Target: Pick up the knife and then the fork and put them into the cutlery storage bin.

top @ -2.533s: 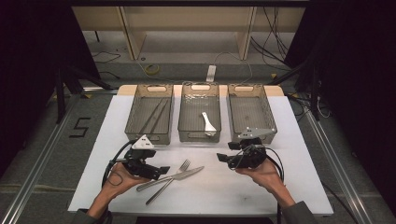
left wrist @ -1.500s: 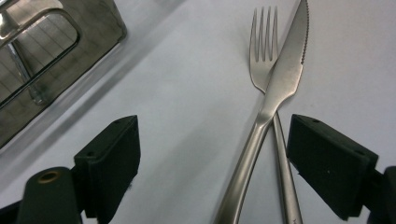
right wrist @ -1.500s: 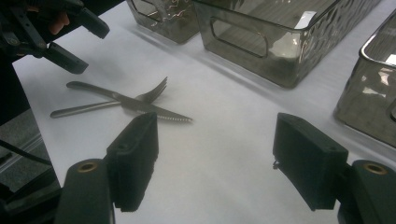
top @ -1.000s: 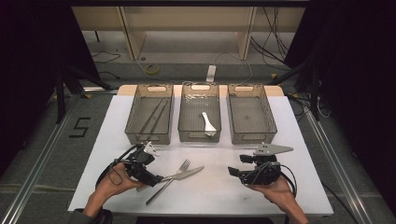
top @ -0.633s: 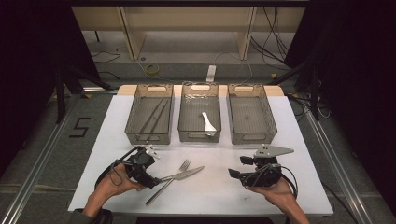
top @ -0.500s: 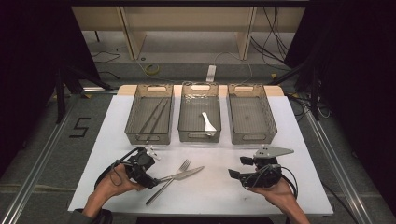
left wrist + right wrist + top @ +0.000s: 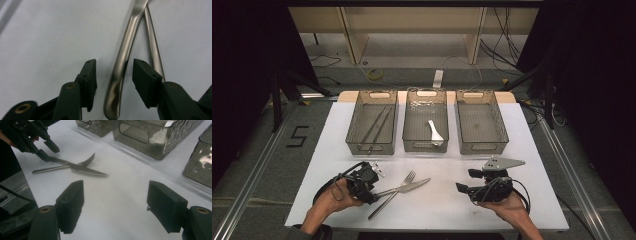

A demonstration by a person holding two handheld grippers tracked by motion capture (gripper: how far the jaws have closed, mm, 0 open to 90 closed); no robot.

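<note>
Surface: white table (image 7: 532, 130), dark room around me.
Left gripper (image 7: 113, 75): my jaws have just been closing around the knife (image 7: 122, 60) handle end, pads not yet touching it.
Right gripper (image 7: 115, 202): jaws wide, nothing between them.
Fork (image 7: 398, 186): crossed under the knife, mid-table.
Farther: three bins (image 7: 372, 145).

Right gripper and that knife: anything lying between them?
No. In the right gripper view, only bare white table separates the right gripper from the knife.
</note>
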